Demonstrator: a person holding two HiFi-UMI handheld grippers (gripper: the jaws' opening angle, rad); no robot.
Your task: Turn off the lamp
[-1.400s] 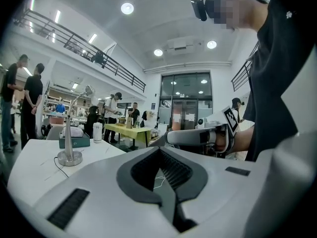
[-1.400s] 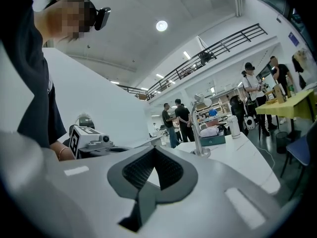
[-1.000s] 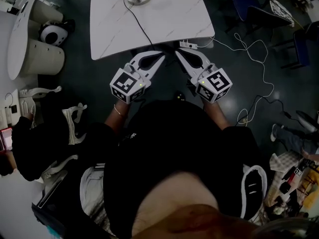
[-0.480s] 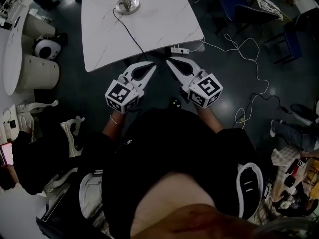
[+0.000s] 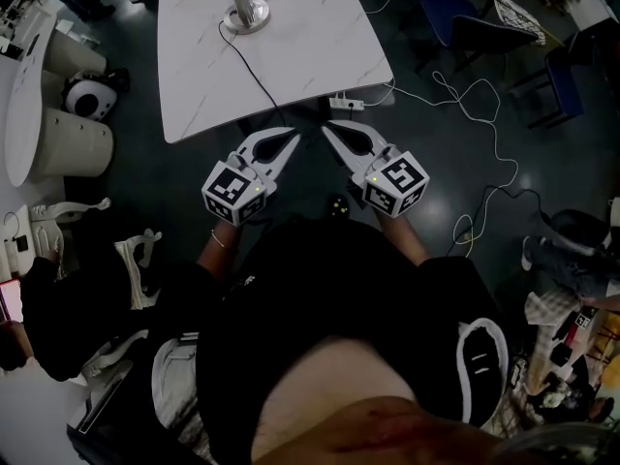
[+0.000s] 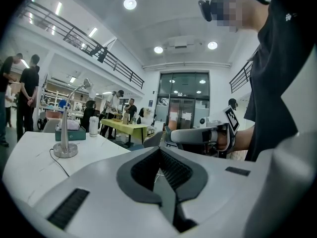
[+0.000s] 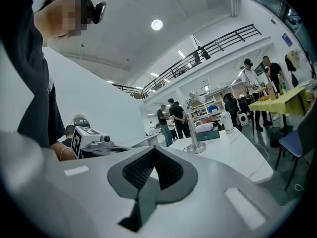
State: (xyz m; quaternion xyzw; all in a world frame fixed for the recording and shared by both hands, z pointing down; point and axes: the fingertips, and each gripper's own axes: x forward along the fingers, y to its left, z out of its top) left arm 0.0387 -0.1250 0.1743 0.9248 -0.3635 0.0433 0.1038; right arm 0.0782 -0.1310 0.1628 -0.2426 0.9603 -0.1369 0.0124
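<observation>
Head view, lamp base (image 5: pixel 243 14) only — gripper views, whole lamp (image 6: pixel 66 128), left gripper (image 5: pixel 290 138) and right gripper (image 5: pixel 327 125) jaws pressed together

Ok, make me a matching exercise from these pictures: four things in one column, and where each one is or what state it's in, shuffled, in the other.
Column A
1. lamp base
2. black cord
3. white power strip
4. left gripper

Column B
a. jaws shut, nothing between them, just off the near edge of the table
b. near the table's far edge
c. at the table's near edge, by its right corner
d. runs across the tabletop from the lamp base toward the near edge

Pairs: 1-b, 2-d, 3-c, 4-a
</observation>
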